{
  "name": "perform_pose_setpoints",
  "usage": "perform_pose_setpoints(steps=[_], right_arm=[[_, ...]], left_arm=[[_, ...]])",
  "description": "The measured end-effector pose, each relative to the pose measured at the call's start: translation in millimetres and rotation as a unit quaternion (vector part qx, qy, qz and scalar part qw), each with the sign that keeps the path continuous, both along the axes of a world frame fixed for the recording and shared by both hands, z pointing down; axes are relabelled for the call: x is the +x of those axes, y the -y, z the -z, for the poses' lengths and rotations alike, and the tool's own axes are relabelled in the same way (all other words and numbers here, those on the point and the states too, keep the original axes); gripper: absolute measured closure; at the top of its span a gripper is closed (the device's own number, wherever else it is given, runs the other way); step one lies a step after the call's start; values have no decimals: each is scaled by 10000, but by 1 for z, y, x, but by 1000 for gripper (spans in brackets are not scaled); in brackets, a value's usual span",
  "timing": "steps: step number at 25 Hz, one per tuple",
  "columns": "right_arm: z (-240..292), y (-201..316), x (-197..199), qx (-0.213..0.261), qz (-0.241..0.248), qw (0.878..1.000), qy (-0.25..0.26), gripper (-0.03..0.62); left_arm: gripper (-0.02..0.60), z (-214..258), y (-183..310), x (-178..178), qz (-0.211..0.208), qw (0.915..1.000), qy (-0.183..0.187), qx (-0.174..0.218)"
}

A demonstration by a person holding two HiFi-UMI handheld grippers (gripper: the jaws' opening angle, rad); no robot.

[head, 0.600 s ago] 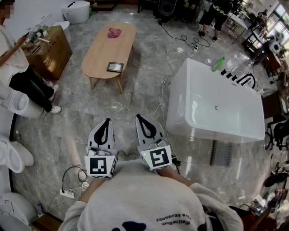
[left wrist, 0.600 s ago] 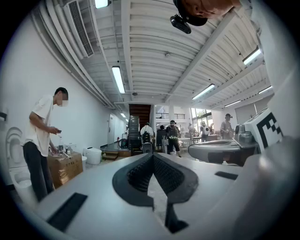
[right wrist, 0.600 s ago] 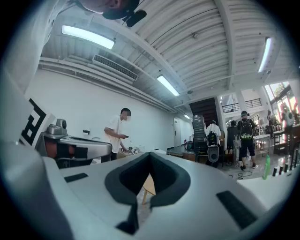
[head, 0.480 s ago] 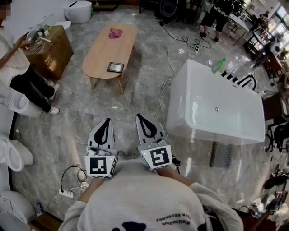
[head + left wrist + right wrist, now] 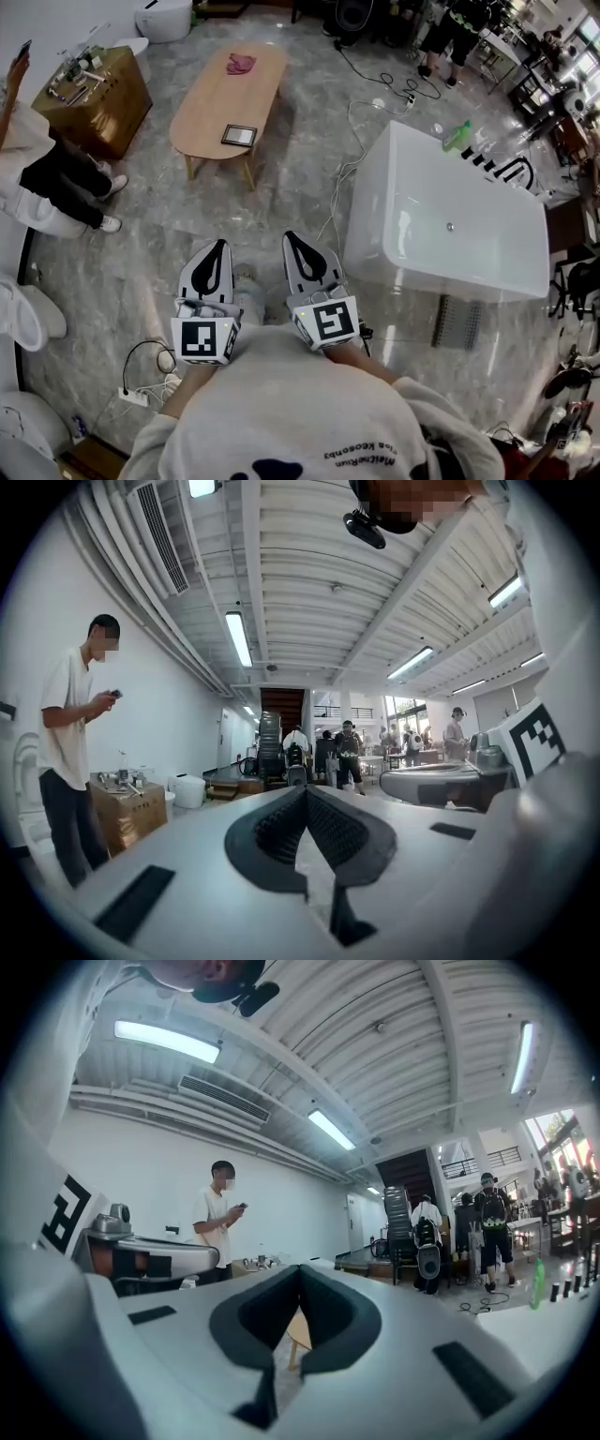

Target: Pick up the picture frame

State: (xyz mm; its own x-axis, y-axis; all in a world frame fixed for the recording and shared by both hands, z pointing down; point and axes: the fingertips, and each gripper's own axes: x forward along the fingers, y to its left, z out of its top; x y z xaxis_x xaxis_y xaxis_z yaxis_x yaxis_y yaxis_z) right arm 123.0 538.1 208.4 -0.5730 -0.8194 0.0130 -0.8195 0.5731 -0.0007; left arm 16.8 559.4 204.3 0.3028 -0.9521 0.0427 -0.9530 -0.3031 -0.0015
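A small dark picture frame lies flat near the close end of a long oval wooden table, several steps ahead of me. My left gripper and right gripper are held side by side close to my chest, level, over the grey floor. Both are shut with nothing between the pads. In the left gripper view the jaw tips meet. In the right gripper view the jaw tips also meet, and a bit of the wooden table shows below them.
A white bathtub stands on the right, with a green bottle on its far rim. A person stands at the left by a wooden cabinet. Cables run over the floor; a power strip lies near my feet. A pink cloth lies on the table's far end.
The view has shifted slightly forward: table and tub sit a little higher in frame. Both grippers stay shut, close together in front of me.
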Motion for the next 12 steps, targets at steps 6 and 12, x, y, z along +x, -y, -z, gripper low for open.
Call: perform_pose_setpoints(steps=[6, 12], right_arm=[[-7, 28, -2, -19, -69, 10000, -5, 586], [-11, 82, -15, -48, -213, 9998, -8, 586]], left_arm=[[574, -6, 30, -8, -47, 9999, -110, -6], [574, -12, 86, -25, -205, 9996, -169, -48]])
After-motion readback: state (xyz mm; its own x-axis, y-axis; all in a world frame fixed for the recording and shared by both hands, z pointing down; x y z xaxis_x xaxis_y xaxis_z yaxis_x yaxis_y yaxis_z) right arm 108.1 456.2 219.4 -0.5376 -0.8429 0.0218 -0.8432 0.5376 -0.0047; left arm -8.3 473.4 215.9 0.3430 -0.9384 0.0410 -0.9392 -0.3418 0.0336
